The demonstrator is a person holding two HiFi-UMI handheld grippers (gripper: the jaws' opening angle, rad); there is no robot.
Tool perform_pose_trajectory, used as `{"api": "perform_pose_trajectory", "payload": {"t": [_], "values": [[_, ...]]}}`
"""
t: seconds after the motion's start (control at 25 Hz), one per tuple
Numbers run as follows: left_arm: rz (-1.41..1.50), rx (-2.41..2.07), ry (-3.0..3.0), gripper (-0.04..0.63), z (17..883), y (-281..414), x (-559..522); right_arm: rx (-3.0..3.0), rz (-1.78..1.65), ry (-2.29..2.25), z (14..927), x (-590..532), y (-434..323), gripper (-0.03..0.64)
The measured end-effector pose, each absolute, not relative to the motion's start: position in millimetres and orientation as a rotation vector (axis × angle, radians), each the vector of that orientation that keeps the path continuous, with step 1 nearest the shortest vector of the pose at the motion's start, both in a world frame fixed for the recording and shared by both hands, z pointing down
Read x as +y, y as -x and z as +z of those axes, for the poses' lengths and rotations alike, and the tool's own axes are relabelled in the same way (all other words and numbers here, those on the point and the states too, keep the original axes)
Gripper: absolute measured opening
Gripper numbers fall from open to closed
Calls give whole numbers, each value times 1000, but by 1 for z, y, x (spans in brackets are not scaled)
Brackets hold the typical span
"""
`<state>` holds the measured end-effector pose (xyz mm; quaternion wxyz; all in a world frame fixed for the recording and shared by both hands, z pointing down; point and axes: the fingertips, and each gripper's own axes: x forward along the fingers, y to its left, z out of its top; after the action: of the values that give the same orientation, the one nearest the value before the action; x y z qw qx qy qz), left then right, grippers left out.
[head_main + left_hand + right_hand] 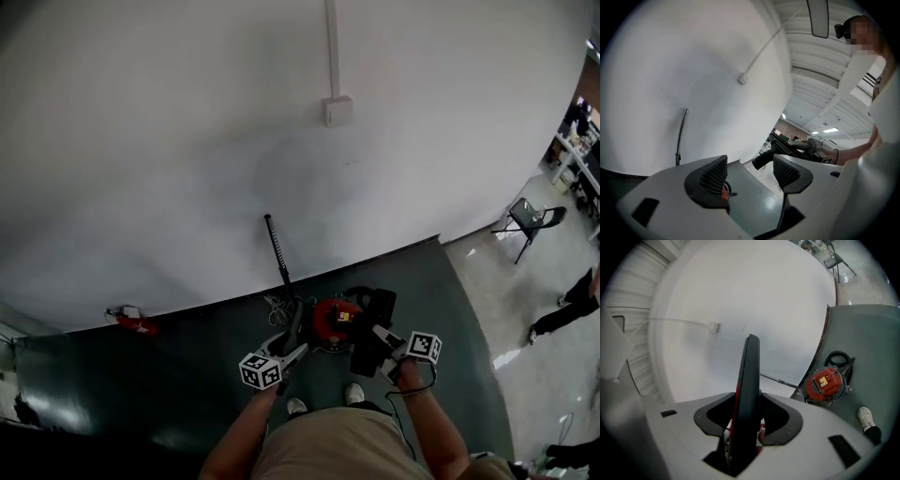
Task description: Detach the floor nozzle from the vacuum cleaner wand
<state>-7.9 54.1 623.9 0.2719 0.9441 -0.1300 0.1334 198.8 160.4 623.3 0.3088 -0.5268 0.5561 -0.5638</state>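
On the dark green mat (169, 384) by the white wall (187, 141): the nozzle (749, 366) is in the right gripper (747, 411). Its jaws are clamped narrow on the flat black body, seen edge-on with a red stripe down one side. Head view puts it just right of the red vacuum body (333, 321), in front of the person's shoes (353, 394).

Left gripper (750, 172): jaws apart, nothing between the pads, only mat behind them. It hangs just left of the vacuum body, near the hose tangle (277, 305).

The wand (277, 248) leans against the wall, lower end at the mat edge by the hose tangle, well apart from the nozzle. Left gripper view shows a short black tube end (763, 160) sticking out of the held piece, open and plugged into nothing.

My read: the joint is already apart and the detach step is effectively done. What's in hand now is carrying or putting down the loose nozzle.

Next move, as I judge it: lower the nozzle flat onto a bare patch of mat, away from the hose tangle and vacuum body, then open the right jaws. The grip is on a thin edge, so it may swing or tip on release; get the sole down first. The left gripper is free to steady the tube end if needed. Can't tell whether any cuff or latch stayed on the wand's end, too small.
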Motion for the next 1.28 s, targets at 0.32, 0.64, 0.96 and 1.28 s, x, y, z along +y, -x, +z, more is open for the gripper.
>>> {"api": "perform_pose_trajectory", "payload": {"t": [0.32, 0.64, 0.96, 1.28], "values": [[375, -374, -2517, 318, 635, 11, 47, 1507, -1555, 1356, 643, 127, -178, 176], [410, -405, -2507, 318, 649, 18, 40, 1557, -1604, 1328, 654, 110, -159, 176], [436, -432, -2480, 316, 663, 22, 47, 1569, -1632, 1329, 666, 110, -156, 176], [462, -448, -2470, 318, 670, 25, 53, 1566, -1640, 1321, 668, 118, -159, 176]]}}
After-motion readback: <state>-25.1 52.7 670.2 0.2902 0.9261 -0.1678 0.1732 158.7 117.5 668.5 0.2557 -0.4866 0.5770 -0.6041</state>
